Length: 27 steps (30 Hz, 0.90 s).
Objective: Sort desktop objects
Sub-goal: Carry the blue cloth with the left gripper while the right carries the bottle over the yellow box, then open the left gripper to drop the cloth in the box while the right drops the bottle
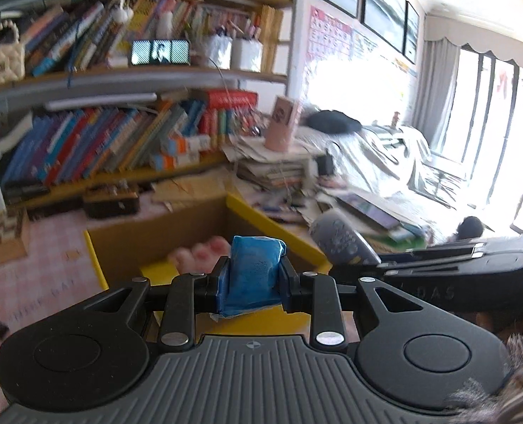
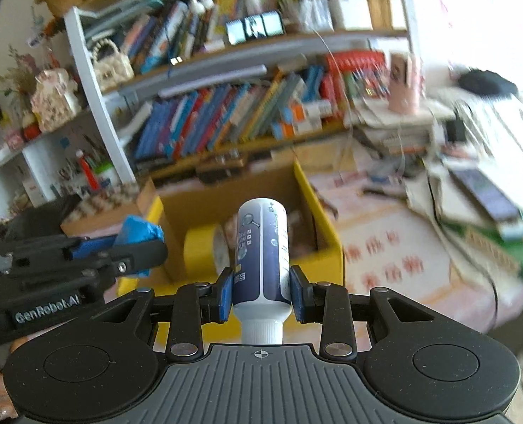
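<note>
Both grippers are loaded above the yellow-rimmed cardboard box (image 1: 162, 226): left gripper (image 1: 254, 282) is clamped on a soft blue packet (image 1: 254, 265), right gripper (image 2: 261, 295) is clamped low on a white-and-navy bottle (image 2: 263, 243), cap toward the camera; the bottle juts far beyond the pads, so a tilt could lever it loose; the packet is squashy and might slide out; the two claws sit close together, so they risk colliding over the box, which already holds a yellow tape roll (image 2: 203, 251).
</note>
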Motion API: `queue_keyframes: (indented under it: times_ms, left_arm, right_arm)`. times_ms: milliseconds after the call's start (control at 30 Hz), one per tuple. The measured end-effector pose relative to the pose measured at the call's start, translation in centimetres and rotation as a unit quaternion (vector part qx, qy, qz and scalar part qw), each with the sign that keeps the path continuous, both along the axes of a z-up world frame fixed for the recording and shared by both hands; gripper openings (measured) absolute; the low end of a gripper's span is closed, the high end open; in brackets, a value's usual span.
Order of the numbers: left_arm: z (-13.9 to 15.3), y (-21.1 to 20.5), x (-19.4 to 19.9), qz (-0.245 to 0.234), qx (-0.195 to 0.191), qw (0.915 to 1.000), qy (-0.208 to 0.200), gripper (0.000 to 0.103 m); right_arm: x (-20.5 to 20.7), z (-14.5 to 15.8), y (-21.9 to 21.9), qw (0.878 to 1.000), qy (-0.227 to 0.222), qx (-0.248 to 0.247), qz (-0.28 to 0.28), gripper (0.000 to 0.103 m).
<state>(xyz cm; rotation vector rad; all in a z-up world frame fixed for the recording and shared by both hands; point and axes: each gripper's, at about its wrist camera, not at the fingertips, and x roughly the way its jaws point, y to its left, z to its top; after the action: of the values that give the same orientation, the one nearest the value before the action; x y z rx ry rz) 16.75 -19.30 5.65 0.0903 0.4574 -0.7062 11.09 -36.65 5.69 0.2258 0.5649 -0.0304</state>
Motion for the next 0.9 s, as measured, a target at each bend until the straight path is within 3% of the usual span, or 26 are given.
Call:
queue_keyframes:
  times_ms: [233,500,800,900]
  left_arm:
    - [0.0,-1.4,3.3,0.04,0.017,0.9989,-0.015,0.026]
    - [-3.3,-3.7,6.6,0.063,0.086,0.9943,-0.005,0.026]
    - [-7.1,-5.0,8.6,0.071,0.134,0.9875,0.042,0.026]
    - [-7.7,-4.7,9.1,0.077,0.123,0.9873,0.063,0.026]
  right_arm:
    - [4.7,0.9,-1.0,0.999,-0.022,-0.015,0.039,0.032]
    - [9.8,-0.6,-1.4,0.995,-0.013,-0.042,0.085,0.032]
    - [13.6,-5.2,0.2,0.983,0.062,-0.084,0.152,0.032]
    - [14.1,-6.7,0.4,0.978,0.092,-0.083,0.166,0.032]
